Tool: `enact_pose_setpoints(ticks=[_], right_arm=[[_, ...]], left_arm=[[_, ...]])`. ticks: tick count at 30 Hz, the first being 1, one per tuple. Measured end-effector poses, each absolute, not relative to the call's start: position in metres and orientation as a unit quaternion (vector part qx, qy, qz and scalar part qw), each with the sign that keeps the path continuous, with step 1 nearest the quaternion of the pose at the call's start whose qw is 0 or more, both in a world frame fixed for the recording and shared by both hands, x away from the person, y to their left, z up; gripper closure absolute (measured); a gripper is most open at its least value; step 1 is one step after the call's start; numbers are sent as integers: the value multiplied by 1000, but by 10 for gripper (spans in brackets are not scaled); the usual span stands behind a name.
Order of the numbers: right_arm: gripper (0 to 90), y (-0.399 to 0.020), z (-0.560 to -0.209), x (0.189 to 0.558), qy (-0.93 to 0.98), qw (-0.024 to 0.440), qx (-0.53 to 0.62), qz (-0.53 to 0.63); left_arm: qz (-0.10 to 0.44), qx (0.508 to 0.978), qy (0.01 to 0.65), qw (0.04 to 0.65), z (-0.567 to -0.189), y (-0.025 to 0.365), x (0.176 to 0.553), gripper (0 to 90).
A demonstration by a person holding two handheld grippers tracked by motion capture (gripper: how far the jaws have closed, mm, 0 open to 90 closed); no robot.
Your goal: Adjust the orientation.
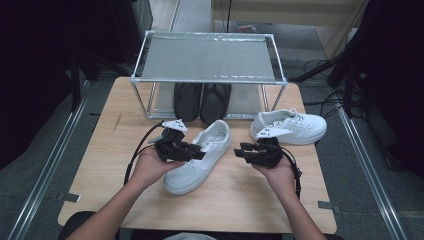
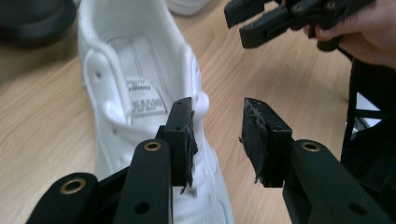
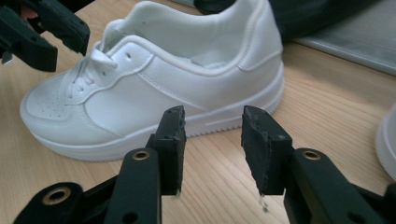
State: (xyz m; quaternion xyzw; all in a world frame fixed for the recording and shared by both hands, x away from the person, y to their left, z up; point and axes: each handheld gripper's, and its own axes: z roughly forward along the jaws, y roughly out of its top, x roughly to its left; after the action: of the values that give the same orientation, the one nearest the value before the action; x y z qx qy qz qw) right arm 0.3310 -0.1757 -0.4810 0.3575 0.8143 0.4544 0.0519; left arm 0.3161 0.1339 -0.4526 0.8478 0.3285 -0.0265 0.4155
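Observation:
A white sneaker (image 1: 187,177) lies on the wooden table (image 1: 240,200), toe towards me and heel towards the rack. My left gripper (image 1: 200,151) hovers over its laces, jaws apart. In the left gripper view the left gripper (image 2: 217,121) has bare table in its gap, and the sneaker (image 2: 135,79) sits just behind its left jaw. My right gripper (image 1: 239,150) is beside the sneaker's right flank, open. In the right gripper view the right gripper (image 3: 212,123) faces the sneaker's side (image 3: 154,88) with nothing between its pads.
A second white sneaker (image 1: 290,127) stands at the back right of the table. A metal wire rack (image 1: 207,57) at the back has a pair of black shoes (image 1: 202,102) under its shelf. Dark floor and cables surround the table.

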Motion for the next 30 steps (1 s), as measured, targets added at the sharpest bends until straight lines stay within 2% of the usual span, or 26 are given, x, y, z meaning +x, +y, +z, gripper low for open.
enact_pose_setpoints(ticks=[3,9,13,25,30], right_arm=[[664,-169,-479,333,819,50,347,454],[786,-156,-475,340,823,33,340,453],[881,-148,-470,345,823,29,327,463],[900,-124,-465,364,829,31,301,469],[900,-115,-471,370,835,31,301,459]], left_arm=[[-20,854,328,403,-455,136,308,664],[-15,849,327,415,-457,143,295,846],[-12,852,331,405,-461,144,290,888],[-15,857,353,375,-481,144,277,900],[-21,851,362,379,-485,146,276,896]])
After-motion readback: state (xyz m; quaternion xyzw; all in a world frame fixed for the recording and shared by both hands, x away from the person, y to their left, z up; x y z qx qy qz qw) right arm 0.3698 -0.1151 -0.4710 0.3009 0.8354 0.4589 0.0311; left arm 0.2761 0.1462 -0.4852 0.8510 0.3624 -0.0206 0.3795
